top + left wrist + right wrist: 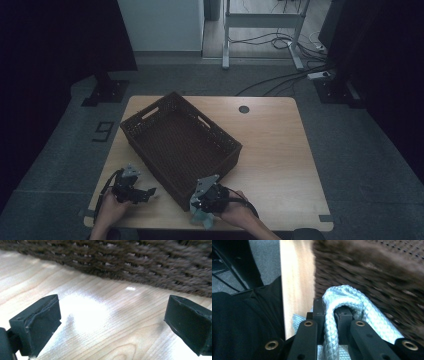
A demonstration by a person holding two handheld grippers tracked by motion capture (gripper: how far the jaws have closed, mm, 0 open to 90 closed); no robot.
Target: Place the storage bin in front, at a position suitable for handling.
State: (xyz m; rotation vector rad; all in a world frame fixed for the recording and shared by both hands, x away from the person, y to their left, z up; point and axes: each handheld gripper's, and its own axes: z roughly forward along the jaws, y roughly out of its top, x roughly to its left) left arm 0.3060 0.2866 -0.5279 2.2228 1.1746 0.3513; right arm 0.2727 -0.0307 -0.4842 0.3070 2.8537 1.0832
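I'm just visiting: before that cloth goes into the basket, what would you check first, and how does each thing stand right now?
1. Right gripper closed on the light blue cloth: ok, a fold is pinched between its jaws.
2. Cloth lifted free of the table: cannot tell.
3. Brown wicker basket has room inside: ok, nothing visible in it.
4. Basket wall close ahead of the right gripper: ok, right beside it.
5. Left gripper out of the way: ok, jaws open, nothing between them, over bare wood beside the basket.
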